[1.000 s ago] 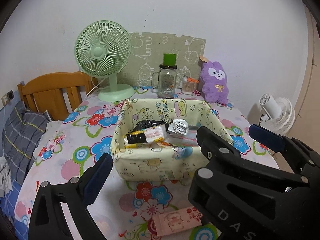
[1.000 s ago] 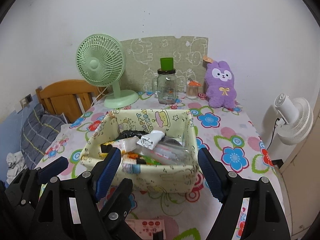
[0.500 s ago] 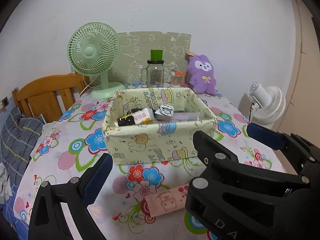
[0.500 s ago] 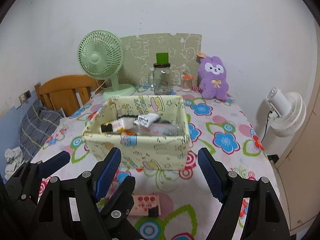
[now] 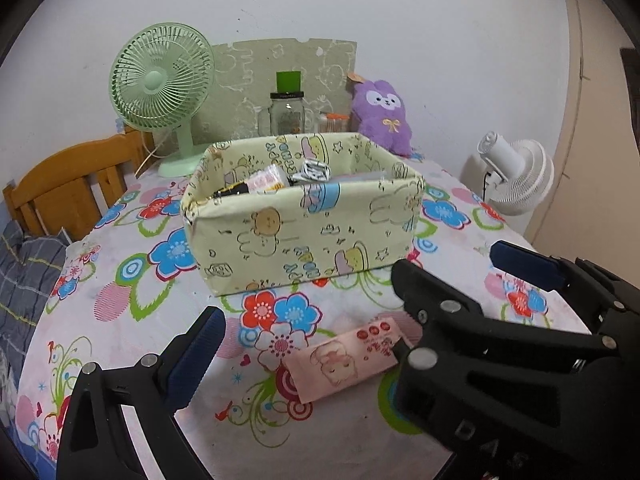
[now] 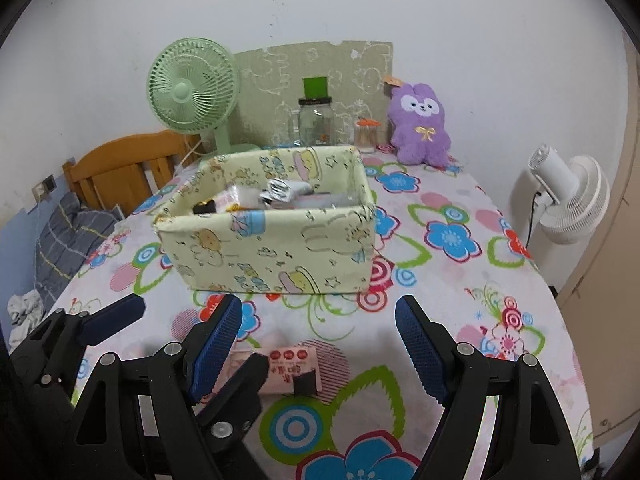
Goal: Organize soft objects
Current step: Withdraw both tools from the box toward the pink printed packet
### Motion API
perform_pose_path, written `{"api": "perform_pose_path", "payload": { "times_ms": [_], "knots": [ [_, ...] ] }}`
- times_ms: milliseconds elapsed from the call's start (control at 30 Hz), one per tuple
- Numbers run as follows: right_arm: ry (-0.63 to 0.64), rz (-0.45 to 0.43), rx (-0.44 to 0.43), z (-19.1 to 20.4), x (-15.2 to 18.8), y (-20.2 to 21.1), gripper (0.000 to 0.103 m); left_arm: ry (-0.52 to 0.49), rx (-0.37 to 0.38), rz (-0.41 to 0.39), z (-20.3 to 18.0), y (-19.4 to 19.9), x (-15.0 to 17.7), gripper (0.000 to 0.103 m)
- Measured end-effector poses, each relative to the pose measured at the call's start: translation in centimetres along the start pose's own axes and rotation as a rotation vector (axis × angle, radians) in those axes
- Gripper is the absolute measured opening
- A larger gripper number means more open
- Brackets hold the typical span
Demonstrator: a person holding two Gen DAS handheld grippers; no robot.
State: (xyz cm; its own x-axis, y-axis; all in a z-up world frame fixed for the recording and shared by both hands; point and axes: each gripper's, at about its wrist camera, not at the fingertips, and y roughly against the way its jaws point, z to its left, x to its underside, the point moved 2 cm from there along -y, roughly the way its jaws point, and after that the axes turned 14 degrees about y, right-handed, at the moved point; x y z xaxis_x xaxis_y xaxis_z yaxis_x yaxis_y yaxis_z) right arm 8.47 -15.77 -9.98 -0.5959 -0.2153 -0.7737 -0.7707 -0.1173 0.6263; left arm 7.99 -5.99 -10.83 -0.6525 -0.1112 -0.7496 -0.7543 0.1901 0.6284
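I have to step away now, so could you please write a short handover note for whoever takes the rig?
Left tool: open, empty, above the table's near edge.
Right tool: open, empty, beside it.
Fabric basket at mid-table already holds several packets.
Pink tissue pack lies on the floral tablecloth in front of the basket, between the tools.
Purple plush stands at the back by the wall.
Left: probably the pink pack, maybe the plush.

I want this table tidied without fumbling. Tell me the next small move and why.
Probably lower the right gripper a little onto the pink tissue pack and shut on it. The pack lies flat on the tablecloth in front of the fabric bin, outside it, while other soft packets already sit inside. The right gripper is open with the pack just below its gap, and the left gripper is open too.
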Motion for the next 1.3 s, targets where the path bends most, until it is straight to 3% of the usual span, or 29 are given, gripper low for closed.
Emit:
{"api": "perform_pose_path", "payload": {
  "times_ms": [233,467,833,933,1300],
  "knots": [
    [-0.018,0.046,0.011,-0.1,1.8,-1.0,0.081,-0.064,-0.010,0.015,0.3,-0.6,1.2,0.100],
    [-0.016,0.087,0.009,0.3,2.6,-2.2,0.081,-0.080,-0.019,0.079,0.6,-1.9,1.9,0.100],
    [-0.010,0.116,0.002,0.3,3.1,-3.2,0.082,-0.077,-0.048,0.170,0.8,-4.4,2.7,0.100],
    [-0.008,0.117,-0.006,0.0,3.0,-3.5,0.082,-0.082,-0.076,0.177,0.7,-5.0,2.8,0.100],
    [-0.020,0.133,-0.021,-0.9,2.9,-5.0,0.082,-0.073,-0.070,0.205,0.4,-6.3,2.4,0.099]
  ]
}}
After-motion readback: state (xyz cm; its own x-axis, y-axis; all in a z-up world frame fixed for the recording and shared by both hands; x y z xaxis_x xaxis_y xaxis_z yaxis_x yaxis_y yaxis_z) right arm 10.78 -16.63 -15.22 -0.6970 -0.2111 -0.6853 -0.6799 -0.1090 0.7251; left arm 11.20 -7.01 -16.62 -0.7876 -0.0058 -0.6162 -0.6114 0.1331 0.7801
